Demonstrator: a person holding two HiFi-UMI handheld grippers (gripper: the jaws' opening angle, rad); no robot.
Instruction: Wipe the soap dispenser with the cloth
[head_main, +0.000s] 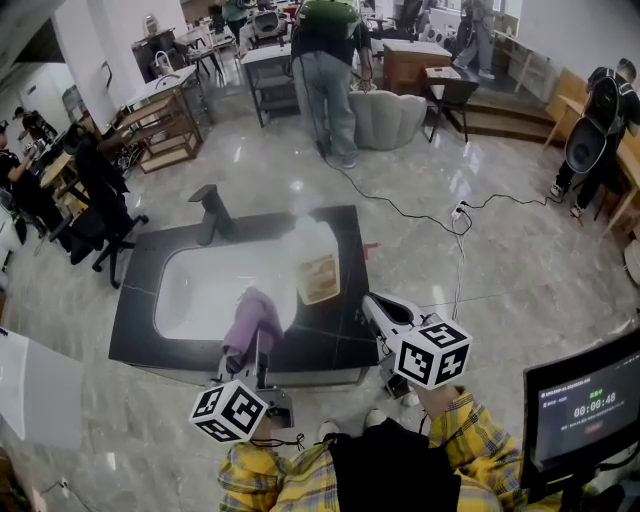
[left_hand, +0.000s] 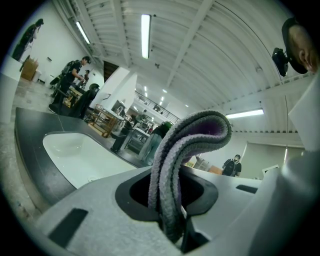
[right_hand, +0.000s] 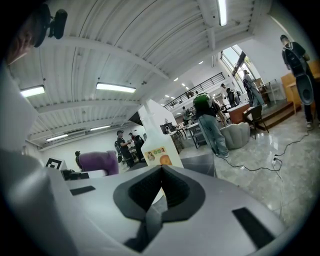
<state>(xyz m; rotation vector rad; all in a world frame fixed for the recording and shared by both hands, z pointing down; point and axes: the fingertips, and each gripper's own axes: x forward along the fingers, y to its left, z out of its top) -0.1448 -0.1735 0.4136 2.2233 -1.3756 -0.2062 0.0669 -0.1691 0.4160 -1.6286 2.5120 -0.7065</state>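
Note:
The soap dispenser (head_main: 316, 262), a pale translucent bottle with a yellow label, stands upright on the black counter (head_main: 338, 335) at the sink's right rim. In the right gripper view the soap dispenser (right_hand: 156, 142) rises just beyond the jaws. My left gripper (head_main: 254, 348) is shut on a folded purple cloth (head_main: 253, 316) that hangs over the sink's near edge. In the left gripper view the cloth (left_hand: 192, 137) loops up out of the left gripper (left_hand: 172, 220). My right gripper (head_main: 374, 304) is shut and empty, a short way right of the bottle. Its closed tips (right_hand: 161, 170) hold nothing.
A white sink (head_main: 195, 295) is set into the counter, with a black faucet (head_main: 210, 213) at its back left. A person (head_main: 326, 85) stands beyond the counter. A cable (head_main: 420, 215) runs over the glossy floor to the right. A monitor (head_main: 585, 405) stands near right.

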